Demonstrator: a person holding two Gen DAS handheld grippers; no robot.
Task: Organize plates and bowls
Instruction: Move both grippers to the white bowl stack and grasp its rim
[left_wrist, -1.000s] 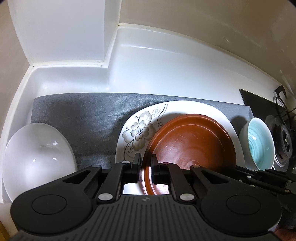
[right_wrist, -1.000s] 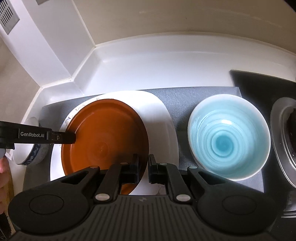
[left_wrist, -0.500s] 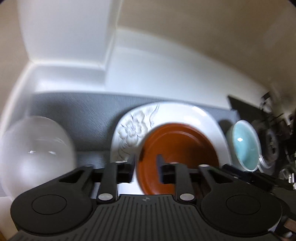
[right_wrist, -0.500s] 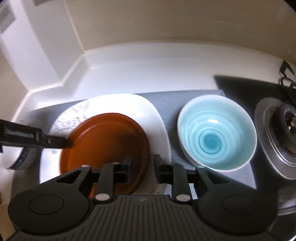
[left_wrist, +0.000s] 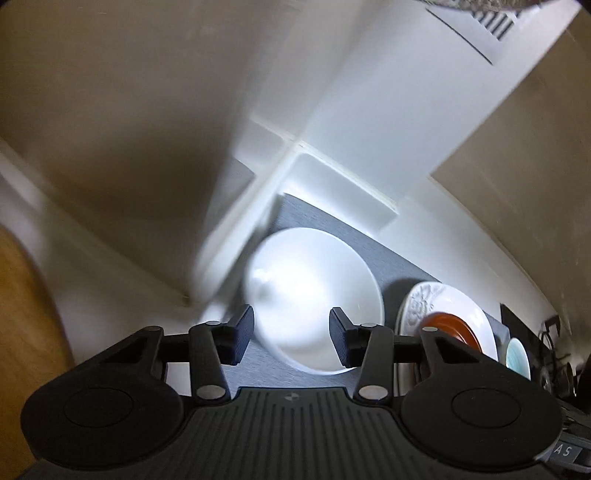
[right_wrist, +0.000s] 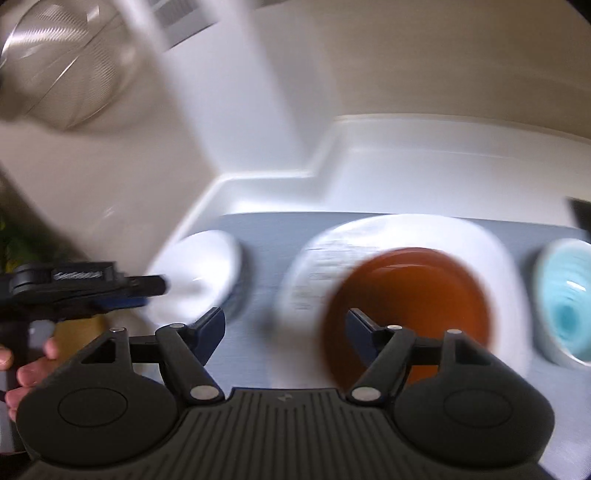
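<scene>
- Lying on a grey mat (right_wrist: 266, 236) on the white counter (right_wrist: 406, 170), the dishes form a row: a white bowl (left_wrist: 314, 295) at the left end, a white flowered plate (right_wrist: 406, 232) in the middle, a pale blue bowl (right_wrist: 565, 306) at the right.
- A brown plate (right_wrist: 406, 295) sits on top of the flowered plate, leaving the flower print at its left edge uncovered.
- The left gripper (left_wrist: 291, 338) has its fingers spread wide, holding nothing; the white bowl shows between the fingertips in its own view.
- From the right wrist view the left gripper's tip reaches the near-left rim of the white bowl; whether it touches, motion blur hides.
- The right gripper (right_wrist: 286, 326) is also spread wide and empty, above the mat between the white bowl and the stacked plates.
- Its right finger overlaps the brown plate in the view; contact cannot be told.
- A metal mesh strainer (right_wrist: 62, 74) hangs at the upper left, against the wall.
- Both views are smeared by motion.
</scene>
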